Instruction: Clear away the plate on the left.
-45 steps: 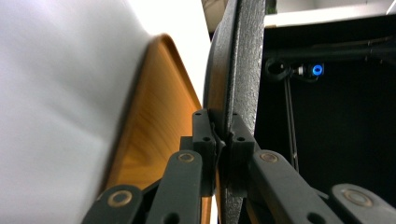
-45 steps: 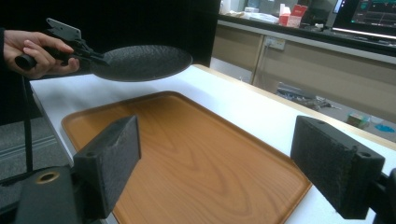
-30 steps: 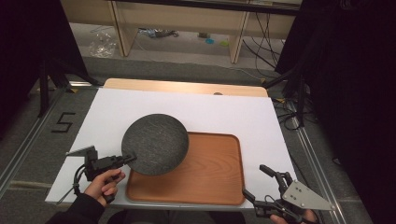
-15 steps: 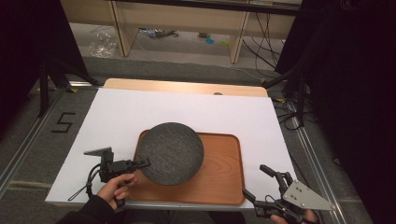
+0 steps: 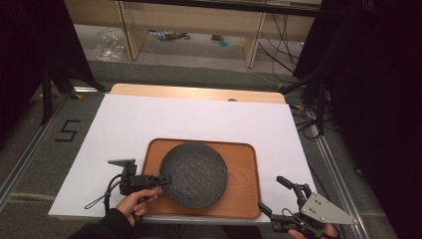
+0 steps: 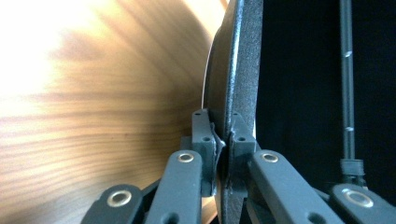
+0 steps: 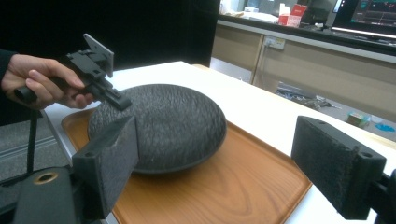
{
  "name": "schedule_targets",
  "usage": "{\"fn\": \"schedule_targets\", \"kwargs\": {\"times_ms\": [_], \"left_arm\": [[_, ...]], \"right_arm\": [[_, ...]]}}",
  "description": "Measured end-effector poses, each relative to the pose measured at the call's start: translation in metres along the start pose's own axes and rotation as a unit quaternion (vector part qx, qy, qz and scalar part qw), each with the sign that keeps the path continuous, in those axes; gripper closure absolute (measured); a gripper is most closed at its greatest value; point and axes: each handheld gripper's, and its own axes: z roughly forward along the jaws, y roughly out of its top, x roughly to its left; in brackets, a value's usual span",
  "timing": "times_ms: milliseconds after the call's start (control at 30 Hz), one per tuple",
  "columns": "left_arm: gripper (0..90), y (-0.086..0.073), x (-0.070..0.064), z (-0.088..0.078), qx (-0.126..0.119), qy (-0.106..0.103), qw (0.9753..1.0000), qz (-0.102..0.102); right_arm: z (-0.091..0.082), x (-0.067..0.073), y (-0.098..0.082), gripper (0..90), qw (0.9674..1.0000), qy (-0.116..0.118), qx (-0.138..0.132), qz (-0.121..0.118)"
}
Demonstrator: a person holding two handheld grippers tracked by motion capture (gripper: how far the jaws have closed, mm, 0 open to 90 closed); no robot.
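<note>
Here the left gripper was clamped on the near-left rim of a dark, rough-textured plate, its two jaws pinching the edge from above and below, as the left gripper view showed with the rim running edge-on between the pads. The plate lay over a brown wooden tray, covering most of its left and middle part (whether it rested flat on the wood or hung just above it could not be told from the high view; in the right gripper view its underside seemed to sit at the tray's surface). The tray itself sat on the white table, close to the near edge. The person's left hand gripped the handle from below, a dark sleeve behind it. The right gripper hung at the near-right corner of the table, just off the tray's corner, its jaws spread wide with nothing between them; its own view showed both pads apart, with the plate and tray beyond them.
</note>
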Motion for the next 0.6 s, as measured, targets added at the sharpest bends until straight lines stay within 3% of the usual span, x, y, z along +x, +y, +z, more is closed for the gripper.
{"fn": "schedule_targets", "kwargs": {"times_ms": [133, 167, 233, 300, 333, 433, 500, 600], "left_arm": [[83.4, -0.001, 0.000, 0.006, 0.017, 0.015, 0.9997, 0.012], [83.3, -0.002, 0.001, 0.008, 0.018, 0.012, 0.9997, 0.007], [83.2, -0.002, 0.000, 0.009, 0.028, 0.015, 0.9994, 0.016], [83.5, -0.002, -0.003, 0.010, 0.028, 0.023, 0.9988, 0.032], [83.9, -0.002, -0.004, 0.010, 0.032, 0.035, 0.9980, 0.043], [83.0, -0.001, -0.003, 0.010, 0.035, 0.043, 0.9974, 0.046], [81.7, -0.001, 0.000, 0.011, 0.042, 0.048, 0.9951, 0.075], [81.2, -0.004, -0.004, 0.012, 0.039, 0.054, 0.9956, 0.066]], "right_arm": [[-0.001, -0.001, 0.001, 16.6, 1.0000, -0.003, 0.005, -0.005], [-0.001, -0.001, 0.000, 16.5, 1.0000, -0.003, 0.000, -0.005], [-0.001, -0.001, 0.001, 16.6, 1.0000, -0.005, 0.003, -0.004], [-0.002, -0.001, 0.001, 16.6, 1.0000, -0.002, 0.007, -0.006], [0.000, -0.001, 0.000, 16.6, 1.0000, -0.002, -0.004, -0.005], [-0.002, -0.001, 0.001, 16.6, 0.9999, -0.002, 0.008, -0.007], [-0.001, 0.000, 0.001, 16.6, 1.0000, -0.004, 0.007, -0.006], [-0.001, 0.000, 0.001, 16.6, 1.0000, -0.004, 0.006, -0.005]]}}
